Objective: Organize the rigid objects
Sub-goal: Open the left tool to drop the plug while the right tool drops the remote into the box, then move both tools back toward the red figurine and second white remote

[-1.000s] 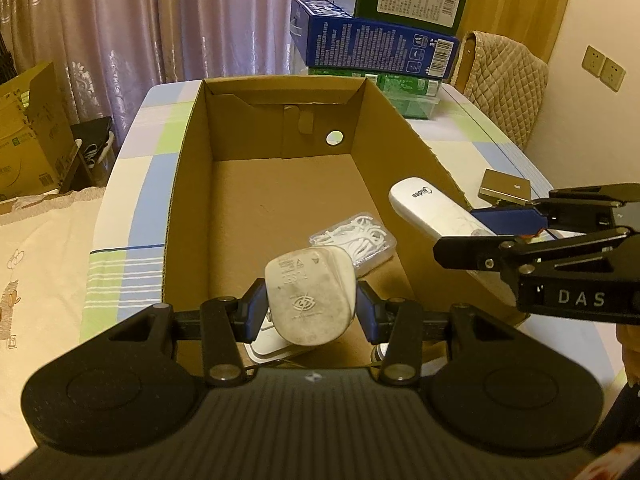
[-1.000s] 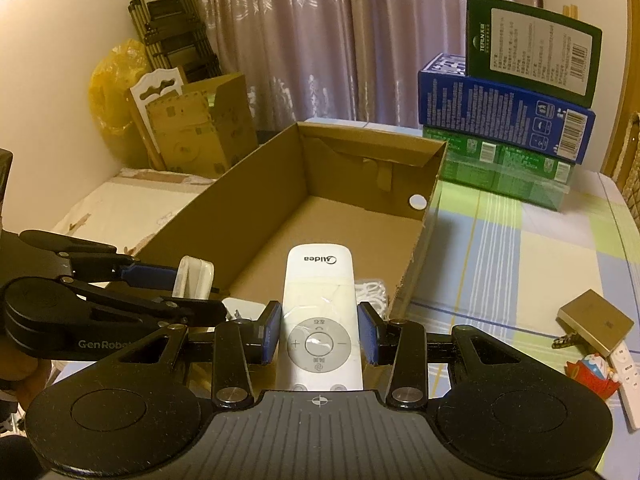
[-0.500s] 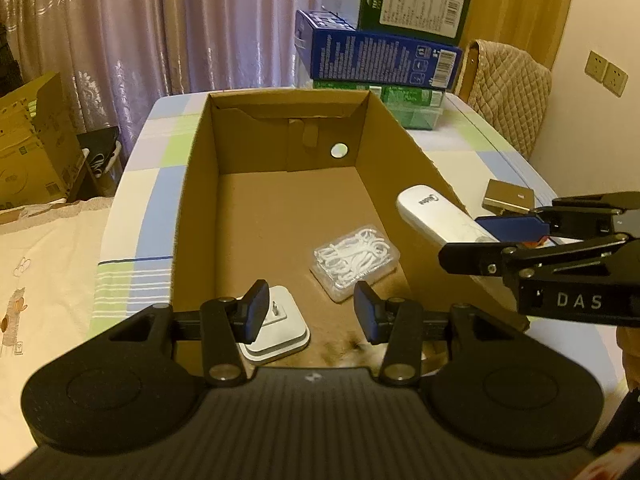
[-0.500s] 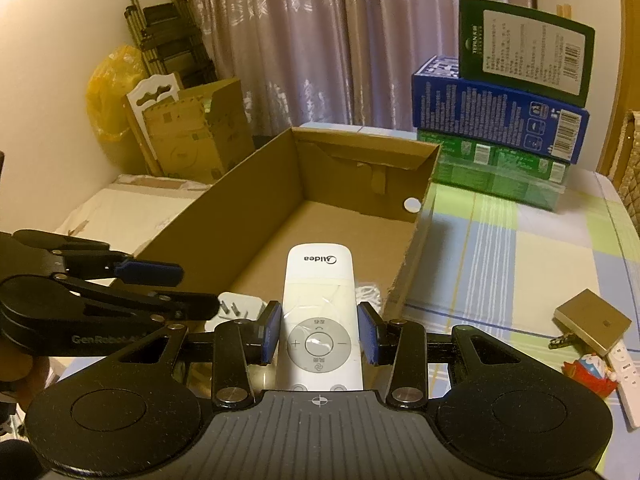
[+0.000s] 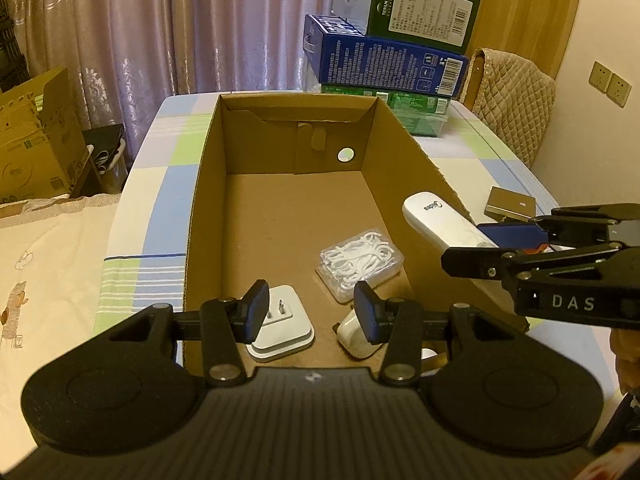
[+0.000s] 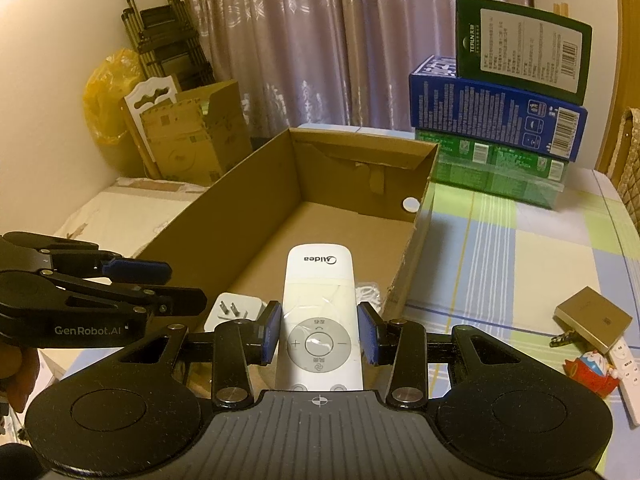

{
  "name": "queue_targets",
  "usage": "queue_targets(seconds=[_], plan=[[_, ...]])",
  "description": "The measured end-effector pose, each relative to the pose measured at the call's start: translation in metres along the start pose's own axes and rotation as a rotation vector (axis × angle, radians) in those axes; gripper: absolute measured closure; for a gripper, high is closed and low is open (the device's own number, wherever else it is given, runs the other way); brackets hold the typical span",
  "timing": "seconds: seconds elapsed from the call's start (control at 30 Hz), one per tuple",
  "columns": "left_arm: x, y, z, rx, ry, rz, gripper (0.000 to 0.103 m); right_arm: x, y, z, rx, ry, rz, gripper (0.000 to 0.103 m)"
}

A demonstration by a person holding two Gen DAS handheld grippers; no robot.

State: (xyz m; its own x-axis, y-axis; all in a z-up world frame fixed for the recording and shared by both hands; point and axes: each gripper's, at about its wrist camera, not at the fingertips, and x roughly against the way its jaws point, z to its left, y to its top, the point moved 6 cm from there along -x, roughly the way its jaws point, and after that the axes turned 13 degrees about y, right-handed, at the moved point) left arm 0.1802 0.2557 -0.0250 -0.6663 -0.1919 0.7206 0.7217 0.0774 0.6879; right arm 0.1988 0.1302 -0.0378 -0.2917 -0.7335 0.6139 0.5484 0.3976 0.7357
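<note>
An open cardboard box [image 5: 192, 240] lies on the checked tablecloth. On its floor are a white plug adapter [image 5: 288, 328] with its prongs up, a second white charger [image 5: 352, 338] half hidden behind my finger, and a clear bag of white floss picks [image 5: 360, 258]. My left gripper [image 5: 311, 308] hovers open over the box's near end with nothing between its pads. My right gripper [image 6: 319, 336] is shut on a white Midea remote [image 6: 318, 280], held above the box's right wall [image 6: 412, 248]. In the right wrist view the left gripper [image 6: 184, 286] is at the left, above the adapter [image 6: 236, 308].
Stacked green and blue cartons [image 6: 496, 136] stand behind the box. On the cloth to the right lie a small gold box [image 6: 592, 318], a toy figure [image 6: 592, 368] and a slim white remote [image 6: 628, 372]. A quilted chair back [image 5: 512, 104] is at the far right; cardboard boxes [image 5: 36, 140] are at the left.
My left gripper let go of the white charger it held a second ago; the charger now lies in the box. The left view pulled back slightly. The right gripper and remote kept still.
</note>
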Motion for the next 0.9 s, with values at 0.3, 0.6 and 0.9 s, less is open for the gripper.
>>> queue_targets(seconds=[0.3, 0.6, 0.9], plan=[[0.000, 0.000, -0.001, 0.002, -0.003, 0.000, 0.062, 0.000, 0.000, 0.000, -0.001, 0.001, -0.003, 0.065], [0.000, 0.001, -0.002, 0.005, -0.003, -0.001, 0.062, 0.000, -0.001, 0.000, 0.003, 0.002, -0.008, 0.065], [0.003, 0.001, -0.001, 0.015, 0.002, -0.006, 0.062, 0.014, 0.003, -0.007, -0.016, -0.003, -0.054, 0.059]])
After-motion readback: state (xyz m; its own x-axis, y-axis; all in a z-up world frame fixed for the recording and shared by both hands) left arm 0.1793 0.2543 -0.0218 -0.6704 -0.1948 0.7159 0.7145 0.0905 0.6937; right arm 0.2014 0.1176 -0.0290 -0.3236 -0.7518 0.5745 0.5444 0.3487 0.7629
